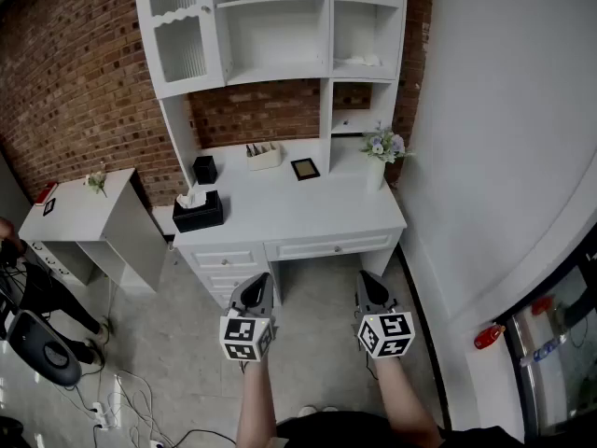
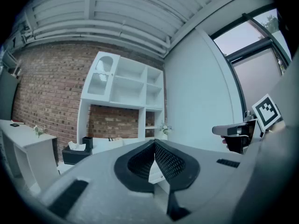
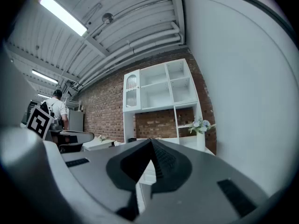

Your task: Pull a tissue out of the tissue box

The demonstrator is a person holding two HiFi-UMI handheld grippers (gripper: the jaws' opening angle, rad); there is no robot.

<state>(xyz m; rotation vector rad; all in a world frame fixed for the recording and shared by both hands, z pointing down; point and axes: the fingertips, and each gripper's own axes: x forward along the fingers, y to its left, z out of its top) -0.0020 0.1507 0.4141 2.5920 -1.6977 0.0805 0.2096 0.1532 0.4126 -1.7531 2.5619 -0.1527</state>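
Observation:
A black tissue box (image 1: 198, 213) with a white tissue sticking out of its top stands at the left front corner of the white desk (image 1: 308, 211). In the left gripper view the tissue box (image 2: 76, 154) shows far off at the left. My left gripper (image 1: 256, 292) is held level in front of the desk drawers, well short of the box, its jaws shut with nothing between them. Beside it at the right, my right gripper (image 1: 369, 290) is also level and shut on nothing. The left gripper (image 2: 154, 143) and the right gripper (image 3: 151, 141) each show tips meeting.
On the desk stand a small black holder (image 1: 205, 169), a cream tray (image 1: 265, 156), a picture frame (image 1: 305, 168) and a vase of flowers (image 1: 384, 147). A white hutch (image 1: 280, 26) rises above. A low white side table (image 1: 89, 211) stands left; cables lie on the floor.

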